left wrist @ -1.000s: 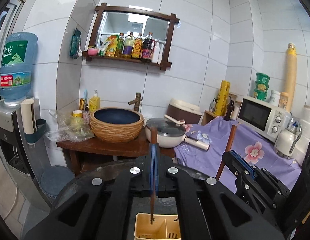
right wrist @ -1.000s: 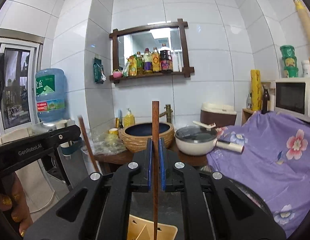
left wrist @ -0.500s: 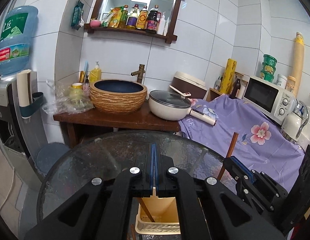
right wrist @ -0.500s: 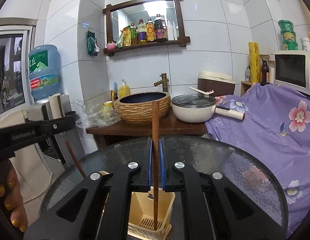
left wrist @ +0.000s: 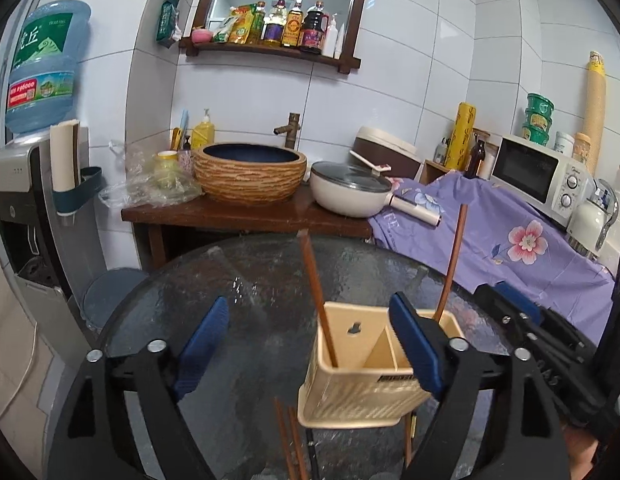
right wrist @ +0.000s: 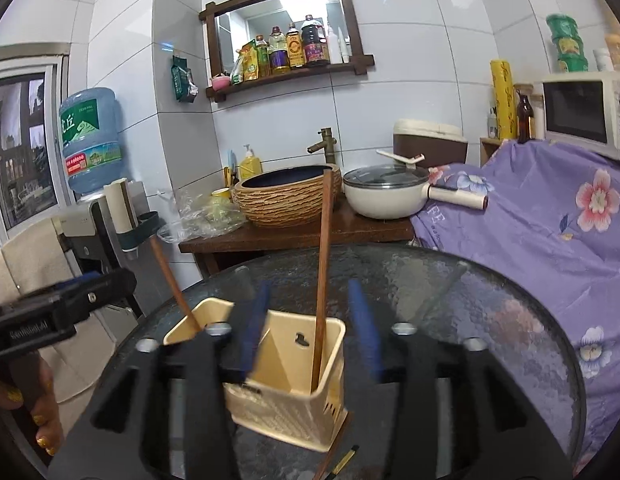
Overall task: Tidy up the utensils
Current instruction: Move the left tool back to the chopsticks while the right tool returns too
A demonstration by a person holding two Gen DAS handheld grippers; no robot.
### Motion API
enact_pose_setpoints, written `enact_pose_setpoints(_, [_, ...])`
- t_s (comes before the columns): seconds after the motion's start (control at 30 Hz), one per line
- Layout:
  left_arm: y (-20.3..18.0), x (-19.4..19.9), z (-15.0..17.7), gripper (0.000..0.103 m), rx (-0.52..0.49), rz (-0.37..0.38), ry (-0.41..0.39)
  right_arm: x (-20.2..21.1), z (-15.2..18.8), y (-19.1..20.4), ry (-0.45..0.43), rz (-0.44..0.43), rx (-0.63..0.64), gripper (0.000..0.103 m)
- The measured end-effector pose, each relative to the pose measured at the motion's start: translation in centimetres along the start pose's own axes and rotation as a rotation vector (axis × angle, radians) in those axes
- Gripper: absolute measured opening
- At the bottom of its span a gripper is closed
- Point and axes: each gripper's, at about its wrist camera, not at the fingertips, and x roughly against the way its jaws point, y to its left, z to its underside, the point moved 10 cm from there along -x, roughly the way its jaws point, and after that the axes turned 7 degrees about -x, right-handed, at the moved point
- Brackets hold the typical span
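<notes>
The left gripper is opening, its blue pads already far apart with nothing pressed between them. One brown chopstick stands free between its fingers, leaning back toward the sink, its tip down in the left compartment of the cream utensil holder. The holder sits on the glass table just ahead of the right-hand pad. More chopsticks lie flat on the glass below the gripper, near its base.

The right gripper is also opening, about half spread. The second chopstick stands between its pads without touching either, resting in the right compartment of the holder. Another chopstick and a dark pen-like stick lie beyond the holder's near corner, under this gripper.

As for handling: the chopsticks look light, stiff and smooth, so they probably roll on glass and pivot in a loose pinch. Gripping a flat one near mid-length, squarely across the pads, seems safest. The holder looks like thin plastic and light enough to slide or tip if a tip catches its rim.
</notes>
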Motion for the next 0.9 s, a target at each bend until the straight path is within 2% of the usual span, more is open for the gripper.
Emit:
enact_pose_setpoints(0.1, [0.4,0.1,1.9,0.088,-0.012,-0.002,0.035,1.0,1.3,-0.3,0.031,0.006,-0.009,0.048])
enact_pose_setpoints(0.23, [1.3,0.2,5.4,0.091,-0.016,-0.013,0.099,1.8,4.7,-1.2,0.144,0.003,-0.034,0.048])
enact_pose_setpoints(0.33, [1.0,0.4,7.9,0.091,-0.056,-0.001,0.144,2.1,7.6,-2.0,0.214,0.009,-0.046,0.048])
enact_pose_setpoints(0.5, [-0.3,1.4,10.8,0.09,-0.112,0.046,0.175,2.6,11.4,-2.8,0.281,0.037,-0.023,0.048])
enact_pose_setpoints(0.6, [-0.2,1.6,12.0,0.09,-0.104,0.05,0.189,2.8,13.5,-3.4,0.32,0.042,-0.033,0.048])
enact_pose_setpoints(0.77, [0.3,0.2,14.8,0.073,-0.076,0.041,0.269,2.4,15.8,-4.5,0.366,0.075,-0.041,0.048])
enact_pose_setpoints(0.9, [0.5,-0.9,16.4,0.065,-0.059,0.045,0.319,1.8,16.9,-4.6,0.404,0.076,-0.054,0.048])
